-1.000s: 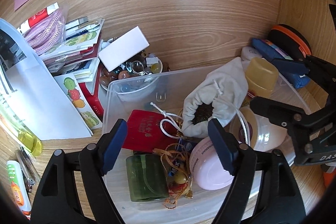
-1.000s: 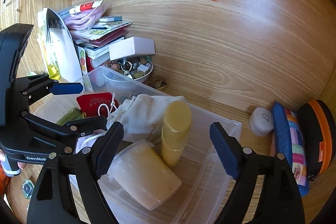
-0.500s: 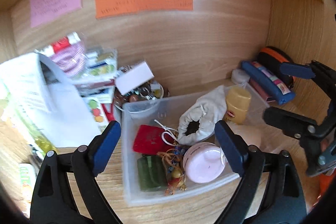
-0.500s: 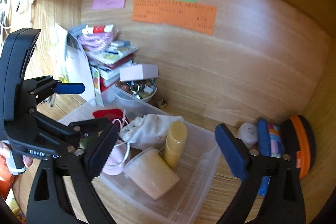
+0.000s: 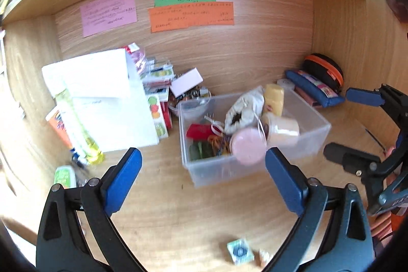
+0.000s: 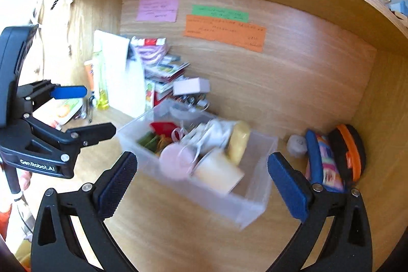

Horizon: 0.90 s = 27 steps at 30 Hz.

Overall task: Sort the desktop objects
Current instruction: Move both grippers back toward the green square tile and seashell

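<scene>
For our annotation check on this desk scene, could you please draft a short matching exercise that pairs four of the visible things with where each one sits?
Things
1. yellow bottle
2. orange-rimmed black case
3. pink note
4. small teal square packet

Places
A. stuck on the back wall, left of the green and orange notes
B. inside the clear bin, at its far end
C. on the bare desk near the camera, in front of the bin
D. in the back right corner, behind the blue pouch

Pairs: 1-B, 2-D, 3-A, 4-C
</scene>
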Motion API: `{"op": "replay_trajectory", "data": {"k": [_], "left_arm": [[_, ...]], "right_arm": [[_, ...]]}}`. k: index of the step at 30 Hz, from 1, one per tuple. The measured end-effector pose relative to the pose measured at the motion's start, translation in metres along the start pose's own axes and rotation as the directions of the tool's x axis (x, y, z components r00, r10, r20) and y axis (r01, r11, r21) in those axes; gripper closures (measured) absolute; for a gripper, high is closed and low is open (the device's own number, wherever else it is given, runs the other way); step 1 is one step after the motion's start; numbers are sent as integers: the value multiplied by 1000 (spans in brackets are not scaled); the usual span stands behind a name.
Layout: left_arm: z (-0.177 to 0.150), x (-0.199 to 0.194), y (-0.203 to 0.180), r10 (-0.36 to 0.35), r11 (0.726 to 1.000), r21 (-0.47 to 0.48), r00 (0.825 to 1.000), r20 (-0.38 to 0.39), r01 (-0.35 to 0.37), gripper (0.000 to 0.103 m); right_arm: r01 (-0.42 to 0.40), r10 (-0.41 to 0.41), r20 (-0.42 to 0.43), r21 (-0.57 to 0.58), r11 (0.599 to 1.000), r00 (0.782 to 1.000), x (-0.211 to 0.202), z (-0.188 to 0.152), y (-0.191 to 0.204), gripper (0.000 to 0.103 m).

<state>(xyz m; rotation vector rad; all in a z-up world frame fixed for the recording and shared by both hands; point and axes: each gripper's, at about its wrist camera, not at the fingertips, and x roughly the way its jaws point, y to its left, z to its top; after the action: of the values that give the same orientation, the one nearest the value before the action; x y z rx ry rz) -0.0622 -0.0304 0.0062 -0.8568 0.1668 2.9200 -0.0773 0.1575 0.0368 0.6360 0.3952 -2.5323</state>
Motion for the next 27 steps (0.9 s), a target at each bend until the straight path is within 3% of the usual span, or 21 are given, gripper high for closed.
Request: {"op": "replay_trajectory", "data": {"k": [4,11,17,19,27], "left_arm": [[-26,-10,2,-6,1000,-12,1000,-30,5,4],[-83,-15,11,-15,996,-90,993,-117,5,4],[-120,-22,21,-12,987,-160,987,-159,-13,4],[-128,-23,25,-15,983,-182,985,-171,-16,4],[-142,-20,26,-44,979,-206,979,-197,2,4]], "right_arm": [[-17,17,-17,10,1000,1000,-11,-24,24,1],[-115,119,-78,49,992,990,-7,-70,62,3],[-204,209,-149,50,978,966,4,-100,91,29],[-241,247,-176,58,969,953,10,-106,98,44],[-243,244,-222,33,969,944,27,-114,116,63]]}}
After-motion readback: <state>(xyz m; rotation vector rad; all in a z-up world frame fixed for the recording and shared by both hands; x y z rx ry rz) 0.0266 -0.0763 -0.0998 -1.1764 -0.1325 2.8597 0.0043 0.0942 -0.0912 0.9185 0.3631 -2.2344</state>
